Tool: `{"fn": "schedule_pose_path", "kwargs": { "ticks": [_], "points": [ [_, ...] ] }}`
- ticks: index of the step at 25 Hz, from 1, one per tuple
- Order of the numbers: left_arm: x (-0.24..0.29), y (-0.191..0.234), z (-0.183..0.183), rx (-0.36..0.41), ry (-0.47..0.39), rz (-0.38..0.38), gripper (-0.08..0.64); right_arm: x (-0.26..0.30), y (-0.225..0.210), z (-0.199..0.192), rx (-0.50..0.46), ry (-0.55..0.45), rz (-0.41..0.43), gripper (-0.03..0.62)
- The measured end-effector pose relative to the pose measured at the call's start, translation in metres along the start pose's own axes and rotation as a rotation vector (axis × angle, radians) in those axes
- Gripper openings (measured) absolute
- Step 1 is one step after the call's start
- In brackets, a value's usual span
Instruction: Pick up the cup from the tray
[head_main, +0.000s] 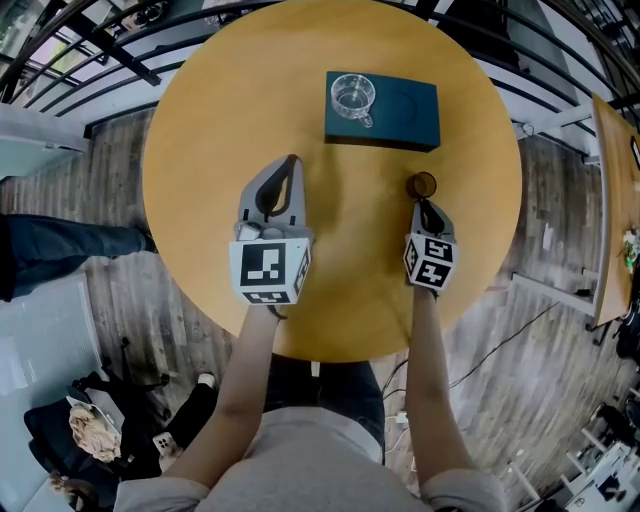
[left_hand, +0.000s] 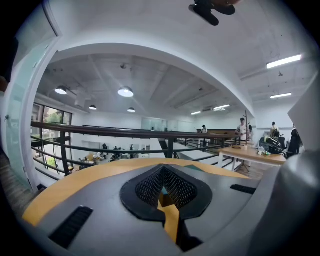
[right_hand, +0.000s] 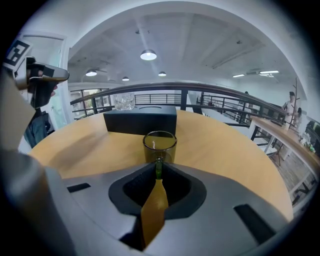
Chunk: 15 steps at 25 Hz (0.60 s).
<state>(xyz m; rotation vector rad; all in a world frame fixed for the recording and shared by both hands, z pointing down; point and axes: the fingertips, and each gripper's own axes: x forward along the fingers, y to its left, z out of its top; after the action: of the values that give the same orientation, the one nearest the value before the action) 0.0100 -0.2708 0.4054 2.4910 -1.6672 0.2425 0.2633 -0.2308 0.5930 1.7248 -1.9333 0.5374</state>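
A clear glass cup (head_main: 353, 95) (right_hand: 125, 101) stands on the left end of a dark teal tray (head_main: 400, 110) (right_hand: 141, 122) at the far side of the round wooden table (head_main: 200, 150). My right gripper (head_main: 425, 205) (right_hand: 158, 172) is shut on the handle of a second, olive-tinted glass cup (head_main: 422, 185) (right_hand: 160, 146), upright and low over the table, nearer than the tray. Its base is hidden, so contact with the table is unclear. My left gripper (head_main: 292, 160) (left_hand: 163, 167) hovers left of it, shut and empty, well short of the tray.
A black railing (head_main: 110, 50) curves round the table's far side. Another wooden table (head_main: 612, 200) stands to the right. A person's dark-trousered leg (head_main: 60, 250) lies at the left, and bags (head_main: 95, 430) sit on the floor below it.
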Motion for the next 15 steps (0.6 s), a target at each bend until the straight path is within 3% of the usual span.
{"fn": "schedule_pose_path", "kwargs": {
  "ticks": [8, 12, 15],
  "points": [
    [-0.006, -0.001, -0.003, -0.007, 0.000, 0.003, 0.005, 0.000, 0.000, -0.004, -0.013, 0.016, 0.007, 0.038],
    [-0.005, -0.001, 0.001, -0.014, -0.007, 0.003, 0.005, 0.000, 0.002, 0.000, 0.008, -0.008, 0.023, 0.124],
    [-0.006, -0.002, 0.005, -0.014, -0.015, 0.003, 0.005, -0.010, -0.002, 0.004, 0.010, -0.034, -0.005, 0.126]
  ]
}}
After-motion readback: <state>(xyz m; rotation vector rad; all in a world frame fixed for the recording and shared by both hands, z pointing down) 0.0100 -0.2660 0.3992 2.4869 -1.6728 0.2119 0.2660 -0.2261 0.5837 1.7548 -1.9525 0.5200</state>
